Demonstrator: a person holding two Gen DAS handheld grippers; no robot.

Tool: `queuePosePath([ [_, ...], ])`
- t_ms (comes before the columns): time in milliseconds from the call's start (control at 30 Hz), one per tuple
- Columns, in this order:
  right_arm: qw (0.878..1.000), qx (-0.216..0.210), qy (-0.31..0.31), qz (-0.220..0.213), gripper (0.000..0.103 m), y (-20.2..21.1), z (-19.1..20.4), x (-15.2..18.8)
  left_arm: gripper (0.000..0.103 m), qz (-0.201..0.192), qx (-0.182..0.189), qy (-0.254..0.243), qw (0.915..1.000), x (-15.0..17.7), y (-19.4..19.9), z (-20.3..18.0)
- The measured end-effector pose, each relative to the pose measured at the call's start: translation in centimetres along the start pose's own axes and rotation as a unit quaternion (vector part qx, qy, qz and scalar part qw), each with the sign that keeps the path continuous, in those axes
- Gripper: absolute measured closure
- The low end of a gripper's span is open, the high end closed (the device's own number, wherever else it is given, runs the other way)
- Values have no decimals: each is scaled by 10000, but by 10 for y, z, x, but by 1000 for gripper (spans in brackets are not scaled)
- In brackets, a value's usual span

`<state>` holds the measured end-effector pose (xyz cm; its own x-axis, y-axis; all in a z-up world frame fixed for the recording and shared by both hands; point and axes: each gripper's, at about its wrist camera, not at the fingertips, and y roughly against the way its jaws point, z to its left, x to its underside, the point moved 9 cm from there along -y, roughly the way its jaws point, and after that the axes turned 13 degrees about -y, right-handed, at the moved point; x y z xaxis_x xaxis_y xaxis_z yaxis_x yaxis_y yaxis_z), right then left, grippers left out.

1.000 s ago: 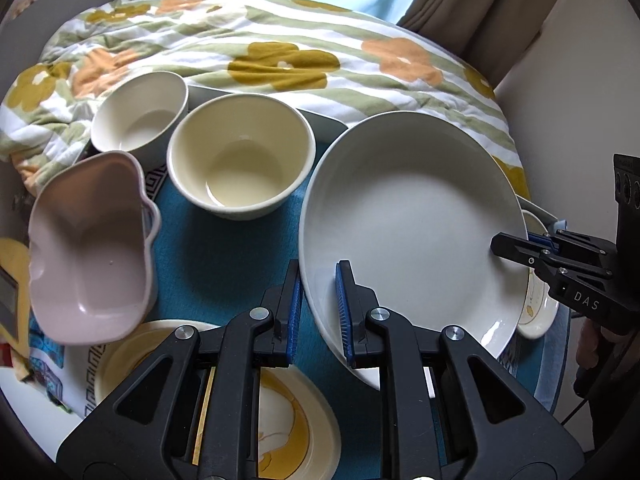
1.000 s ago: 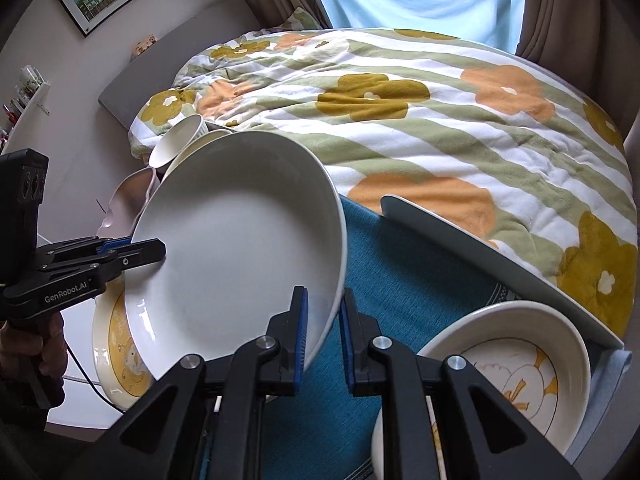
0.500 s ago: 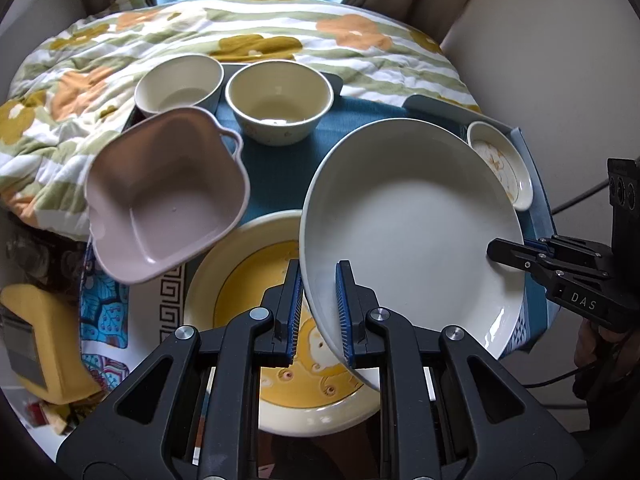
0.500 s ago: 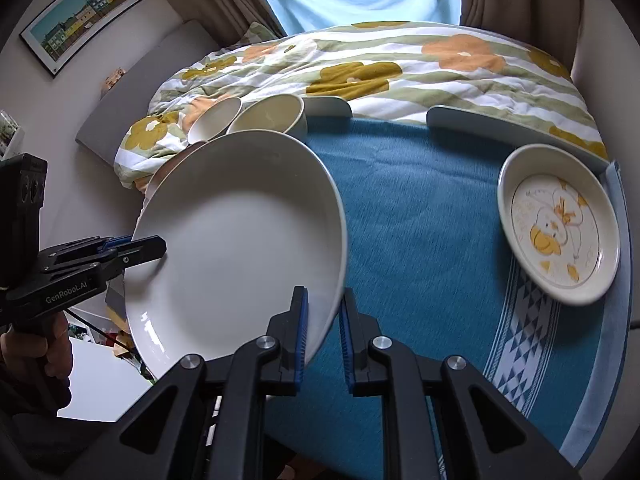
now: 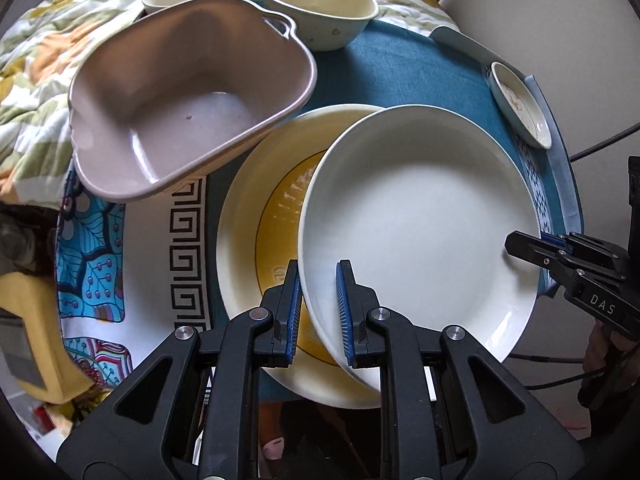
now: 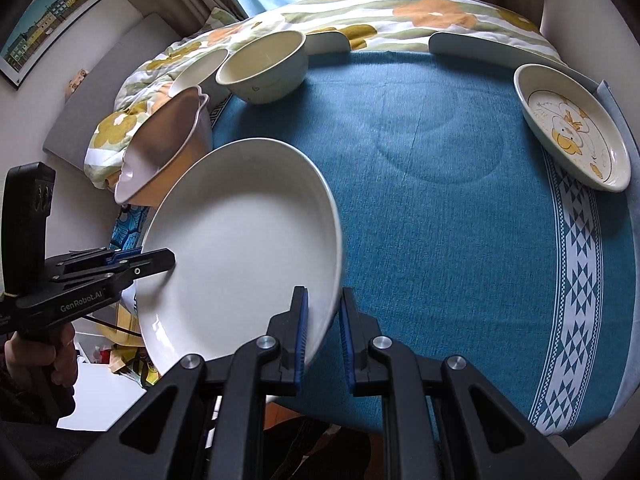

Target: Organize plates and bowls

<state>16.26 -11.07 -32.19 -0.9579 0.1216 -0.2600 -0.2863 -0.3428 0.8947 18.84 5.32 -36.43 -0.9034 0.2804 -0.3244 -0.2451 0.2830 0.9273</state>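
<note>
Both sets of fingers grasp the same white plate [image 5: 420,220]: the left gripper [image 5: 318,308] pinches its near rim in the left wrist view, and the right gripper [image 6: 322,328] pinches the opposite rim in the right wrist view, each with one blue pad above the rim and one below. That plate hangs tilted above the yellow-centred plate [image 5: 260,220], covering most of it; only the left part of the lower plate shows. Whether the two plates touch cannot be told. Just left, the pink handled dish [image 5: 188,108] overlaps the yellow-centred plate's far edge. To the right, the blue cloth [image 6: 440,160] on the counter lies bare over a wide stretch. Near its right border sits the small duck plate [image 6: 572,128], well apart. Farther back, two cream bowls [image 6: 264,66] stand side by side against the flowered quilt [image 6: 400,12]; the farther bowl is partly hidden.
</note>
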Motion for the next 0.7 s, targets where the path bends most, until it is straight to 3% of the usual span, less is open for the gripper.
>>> queuePosePath([
  [333, 9994, 310, 137, -60, 89, -9, 10, 4, 88, 43, -305, -263, 9992, 2, -9, 6],
  [700, 9985, 483, 206, -150, 89, -10, 12, 3, 88, -8, -1194, -1031, 9875, -9, -9, -1],
])
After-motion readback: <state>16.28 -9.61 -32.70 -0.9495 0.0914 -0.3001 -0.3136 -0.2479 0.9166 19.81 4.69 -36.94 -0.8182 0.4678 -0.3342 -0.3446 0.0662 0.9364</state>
